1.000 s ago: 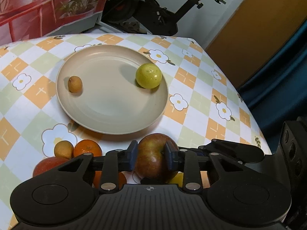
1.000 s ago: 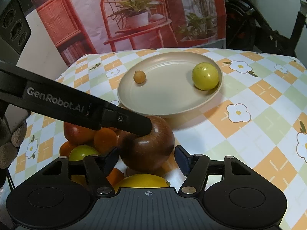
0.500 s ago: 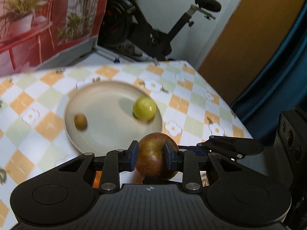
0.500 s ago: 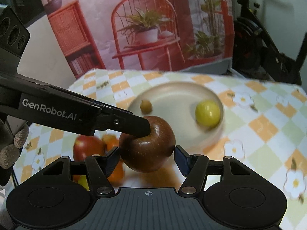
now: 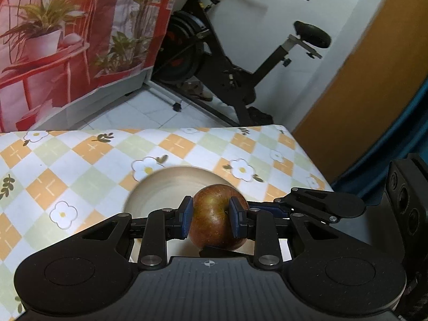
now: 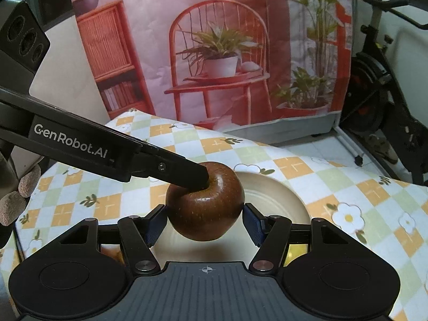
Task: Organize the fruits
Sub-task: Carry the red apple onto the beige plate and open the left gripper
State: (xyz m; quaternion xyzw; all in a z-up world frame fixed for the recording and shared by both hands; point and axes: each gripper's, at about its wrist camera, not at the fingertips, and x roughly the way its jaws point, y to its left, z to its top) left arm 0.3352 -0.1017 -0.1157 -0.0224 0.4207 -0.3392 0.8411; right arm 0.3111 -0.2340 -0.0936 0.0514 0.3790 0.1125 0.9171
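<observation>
Left gripper point(image 5: 211, 220) clamped on apple point(image 5: 217, 223), held above plate point(image 5: 163, 187). Right gripper point(image 6: 205, 224) spread apart, flanking apple without touching.

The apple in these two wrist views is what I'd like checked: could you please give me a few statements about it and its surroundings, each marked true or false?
1. The left gripper is shut on the apple. True.
2. The right gripper also clamps the apple. False: its pads stand open beside the fruit.
3. The apple is held above the beige plate. True.
4. The apple is bright green. False: it is reddish brown.
5. The tablecloth is plain white. False: it has orange and green checks with flowers.
</observation>
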